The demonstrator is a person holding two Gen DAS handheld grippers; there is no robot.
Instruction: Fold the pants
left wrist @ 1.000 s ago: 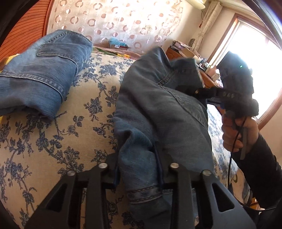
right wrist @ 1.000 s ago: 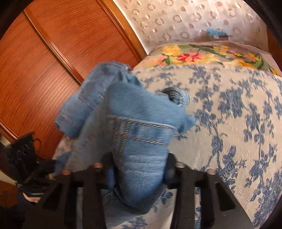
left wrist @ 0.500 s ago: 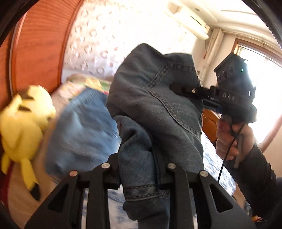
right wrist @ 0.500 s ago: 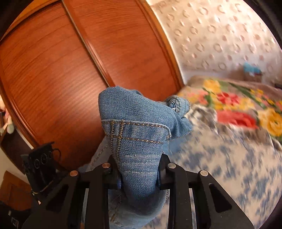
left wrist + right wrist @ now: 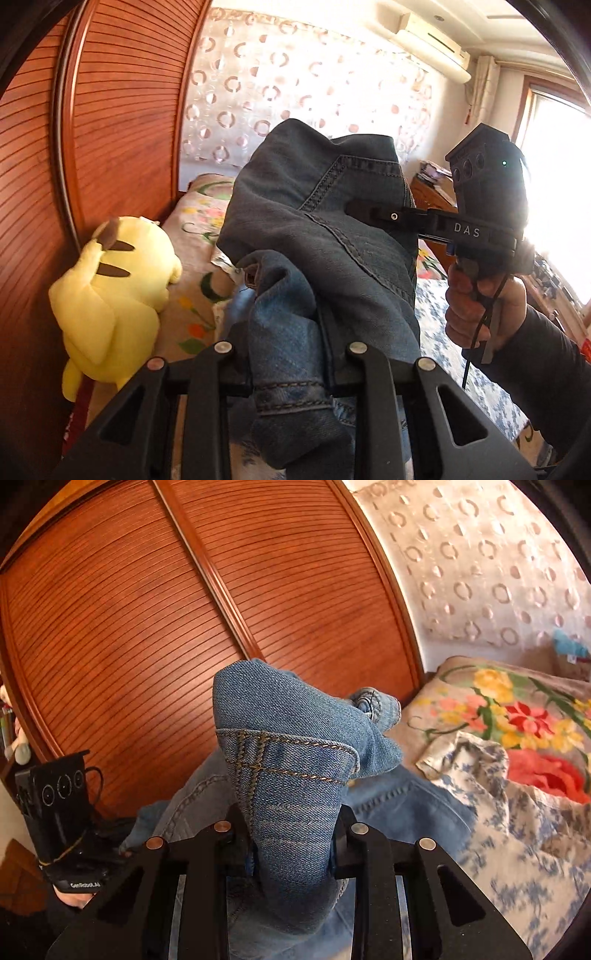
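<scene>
A pair of blue jeans (image 5: 332, 229) hangs bunched in the air between both grippers, above the bed. My left gripper (image 5: 291, 369) is shut on a hemmed fold of the denim at the bottom of the left wrist view. There the right gripper (image 5: 373, 214), held by a hand, clamps the far side of the jeans. In the right wrist view my right gripper (image 5: 291, 849) is shut on a stitched seam of the jeans (image 5: 288, 738). The left gripper's body (image 5: 62, 812) shows at the lower left. More denim (image 5: 399, 805) lies below the held fold.
A yellow plush toy (image 5: 110, 295) lies on the bed against the ribbed wooden wardrobe door (image 5: 184, 609). A bright flowered blanket (image 5: 517, 709) and a blue-flowered sheet (image 5: 517, 867) cover the bed. A window (image 5: 554, 184) is at the right.
Both grippers have lifted the jeans off the bed and swung them toward the wardrobe end. The plush toy has come into view, and the folded jeans on the sheet have left it.
</scene>
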